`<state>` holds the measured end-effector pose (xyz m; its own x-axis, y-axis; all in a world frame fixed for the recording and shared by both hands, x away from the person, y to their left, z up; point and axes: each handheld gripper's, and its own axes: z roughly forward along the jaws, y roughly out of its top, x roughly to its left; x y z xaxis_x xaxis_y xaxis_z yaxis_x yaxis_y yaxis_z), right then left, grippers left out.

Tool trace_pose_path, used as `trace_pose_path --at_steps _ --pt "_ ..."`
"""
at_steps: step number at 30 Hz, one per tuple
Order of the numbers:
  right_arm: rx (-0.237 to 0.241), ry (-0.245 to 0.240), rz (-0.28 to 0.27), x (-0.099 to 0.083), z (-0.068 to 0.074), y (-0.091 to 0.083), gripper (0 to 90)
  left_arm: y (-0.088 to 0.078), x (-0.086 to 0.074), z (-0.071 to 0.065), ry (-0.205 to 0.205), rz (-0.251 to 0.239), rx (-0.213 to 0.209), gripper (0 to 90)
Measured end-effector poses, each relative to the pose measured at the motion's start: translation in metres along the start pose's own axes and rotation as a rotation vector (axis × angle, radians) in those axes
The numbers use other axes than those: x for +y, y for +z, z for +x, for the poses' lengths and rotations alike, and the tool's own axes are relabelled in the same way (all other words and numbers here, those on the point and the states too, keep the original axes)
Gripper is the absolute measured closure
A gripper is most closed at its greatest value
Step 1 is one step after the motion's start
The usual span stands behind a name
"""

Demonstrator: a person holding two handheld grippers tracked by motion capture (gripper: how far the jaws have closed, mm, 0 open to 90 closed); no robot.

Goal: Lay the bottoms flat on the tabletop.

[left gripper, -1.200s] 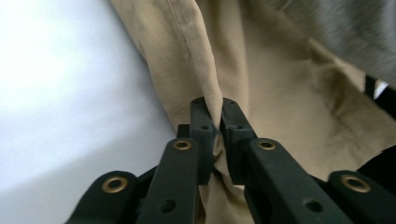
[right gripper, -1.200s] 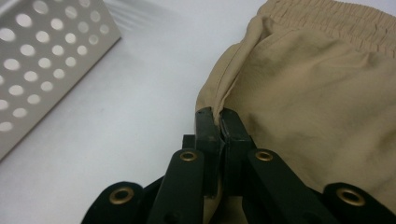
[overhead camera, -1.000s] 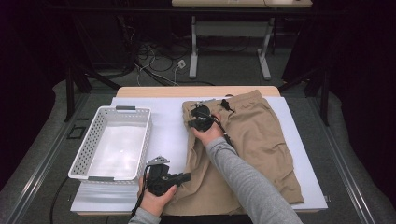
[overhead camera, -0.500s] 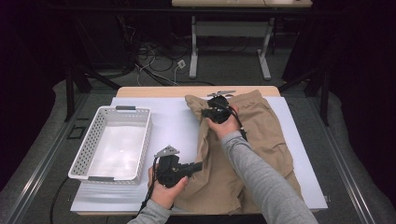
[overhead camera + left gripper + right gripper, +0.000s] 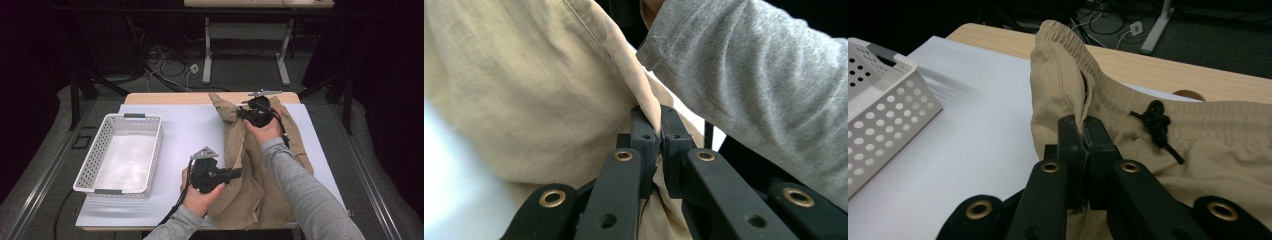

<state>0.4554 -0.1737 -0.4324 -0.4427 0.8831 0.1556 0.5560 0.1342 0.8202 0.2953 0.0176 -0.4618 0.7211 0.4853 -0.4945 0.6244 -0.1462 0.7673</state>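
Black jaws of the left gripper (image 5: 659, 137) are pressed together on a fold of the tan shorts (image 5: 260, 170), pinching the cloth edge right btwn the pads; in the high view that gripper (image 5: 239, 172) sits at the near-left edge of the garment. Right gripper (image 5: 1085, 135) is likewise clamped tight on fabric, just below the elastic waistband (image 5: 1108, 85), w/ the black drawstring knot (image 5: 1155, 117) just beside it. In the high view the right gripper (image 5: 241, 113) is at the far end of the shorts, near the table's (image 5: 165, 97) back edge.

Shorts lie on the white sheet (image 5: 185, 135) at the table's right half, left side lifted and bunched toward the middle. White perforated basket (image 5: 92, 165) stands well apart to the left, nothing in it. Grey sleeve (image 5: 764, 85) crosses over the cloth.

Step in hand looks like folding the left half over the right. To do it well, imo:
- keep both pinches firm, no slack in grip
- move both hands together at equal height so the lifted edge stays taut
- carry far enough that edges line up, then lower flat before letting go
- watch the sleeve doesn't drag the lower layer.
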Motion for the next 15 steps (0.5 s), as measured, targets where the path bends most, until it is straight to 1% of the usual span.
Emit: trace_pose_path --at_steps 3,5,9,12,14,15 --pt "-0.004 0.004 -0.017 -0.001 -0.012 -0.011 88.0 0.009 0.005 -0.007 0.014 0.003 -0.014 87.9" --pt "-0.013 0.013 -0.026 -0.004 -0.022 -0.019 87.9 0.015 0.008 -0.01 0.015 0.006 -0.019 88.0" --pt "-0.039 0.054 -0.037 -0.01 -0.045 -0.033 87.9 0.028 0.014 -0.014 0.025 0.016 -0.025 88.0" --pt "-0.056 0.082 -0.044 -0.014 -0.062 -0.043 87.9 0.038 0.018 -0.016 0.02 0.022 -0.04 87.9" --pt "-0.071 0.094 -0.054 -0.018 -0.072 -0.05 88.0 0.045 0.02 -0.017 0.018 0.031 -0.045 87.9" --pt "-0.079 0.095 -0.048 -0.019 -0.077 -0.053 88.0 0.048 0.021 -0.018 0.023 0.04 -0.05 88.0"
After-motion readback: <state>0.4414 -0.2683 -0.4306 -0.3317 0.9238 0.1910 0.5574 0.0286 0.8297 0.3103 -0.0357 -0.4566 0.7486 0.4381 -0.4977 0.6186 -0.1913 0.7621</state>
